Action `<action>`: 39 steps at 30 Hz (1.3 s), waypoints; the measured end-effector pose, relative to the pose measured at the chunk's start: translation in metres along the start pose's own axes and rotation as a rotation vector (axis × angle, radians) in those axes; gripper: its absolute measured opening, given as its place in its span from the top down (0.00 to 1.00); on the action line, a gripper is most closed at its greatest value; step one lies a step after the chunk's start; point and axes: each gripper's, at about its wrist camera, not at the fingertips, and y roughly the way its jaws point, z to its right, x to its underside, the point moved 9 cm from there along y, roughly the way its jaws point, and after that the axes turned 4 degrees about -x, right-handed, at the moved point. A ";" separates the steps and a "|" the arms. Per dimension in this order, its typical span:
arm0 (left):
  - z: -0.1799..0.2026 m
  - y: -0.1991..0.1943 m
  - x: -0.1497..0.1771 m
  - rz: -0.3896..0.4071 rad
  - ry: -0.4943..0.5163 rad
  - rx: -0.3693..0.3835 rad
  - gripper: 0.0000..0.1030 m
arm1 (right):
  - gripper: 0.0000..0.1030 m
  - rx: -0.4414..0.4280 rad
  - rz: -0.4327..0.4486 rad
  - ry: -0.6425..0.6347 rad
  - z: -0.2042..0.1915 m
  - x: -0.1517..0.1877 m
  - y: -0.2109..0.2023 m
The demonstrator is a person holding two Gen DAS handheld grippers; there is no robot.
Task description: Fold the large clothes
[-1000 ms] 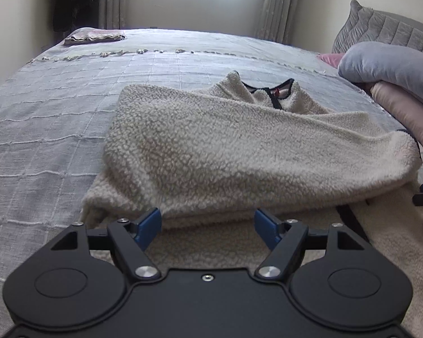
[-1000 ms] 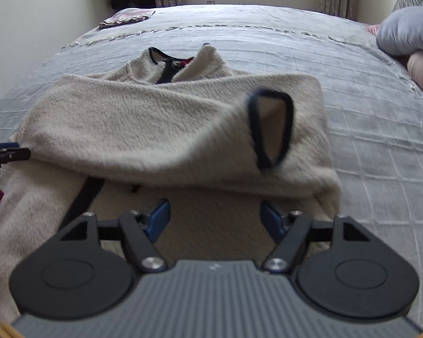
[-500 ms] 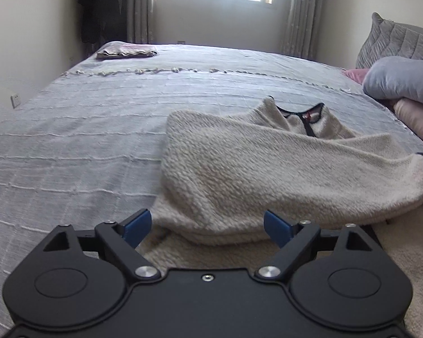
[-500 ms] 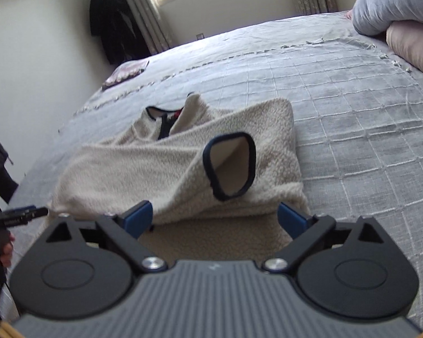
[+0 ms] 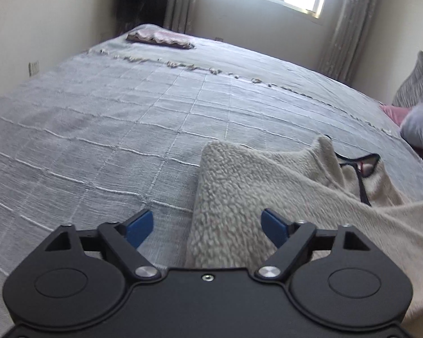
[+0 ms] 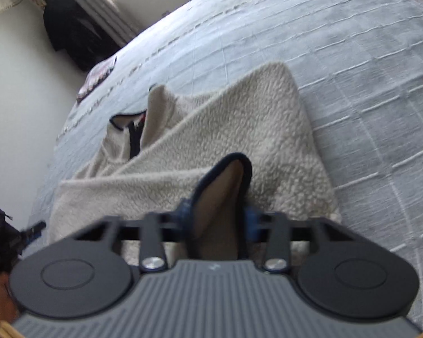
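A cream fleece jacket (image 5: 268, 186) with dark trim lies partly folded on the grey bed; it also shows in the right wrist view (image 6: 239, 129). Its collar with dark zip (image 5: 361, 169) points toward the far side. My left gripper (image 5: 208, 226) is open, its blue fingertips either side of the jacket's folded left edge, holding nothing. My right gripper (image 6: 218, 219) is shut on the dark-trimmed sleeve cuff (image 6: 225, 186), which stands up between its jaws.
The grey checked bedspread (image 5: 112, 129) stretches left and far. A folded cloth (image 5: 158, 38) lies at the far corner. Pillows (image 5: 420, 126) sit at the right. A dark garment (image 6: 73, 33) hangs by the curtain and window.
My right gripper moved in and closed on the sleeve cuff. My left gripper drifted left toward the jacket's left edge and stayed open.
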 end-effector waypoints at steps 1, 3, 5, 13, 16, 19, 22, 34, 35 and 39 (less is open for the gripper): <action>0.001 0.008 -0.001 -0.015 -0.009 0.008 0.36 | 0.92 0.014 0.032 -0.069 -0.008 -0.002 -0.005; 0.006 0.020 0.000 -0.047 -0.023 0.051 0.63 | 0.92 0.009 0.114 -0.189 -0.028 -0.008 -0.021; 0.011 0.019 -0.002 -0.017 -0.029 0.046 0.83 | 0.93 0.018 0.207 -0.326 -0.050 -0.015 -0.038; 0.015 0.001 0.015 0.164 0.011 -0.094 0.78 | 0.84 0.139 0.238 -0.391 -0.029 -0.022 -0.016; 0.020 -0.011 0.013 0.203 0.083 -0.120 0.72 | 0.74 0.297 0.140 -0.405 0.006 -0.002 0.007; 0.032 -0.036 0.003 0.268 0.148 -0.078 0.65 | 0.57 0.283 0.198 -0.376 -0.002 -0.001 -0.010; 0.052 -0.048 0.002 0.275 0.188 0.007 0.59 | 0.56 0.229 0.264 -0.421 -0.033 -0.010 -0.026; 0.090 -0.010 0.061 0.130 0.318 0.095 0.57 | 0.55 0.208 0.130 -0.462 -0.040 0.020 0.032; 0.090 -0.012 0.060 0.123 0.311 0.094 0.57 | 0.55 0.199 0.129 -0.446 -0.038 0.020 0.031; 0.090 -0.028 0.058 0.089 0.307 0.070 0.46 | 0.55 0.239 0.099 -0.443 -0.044 0.022 0.017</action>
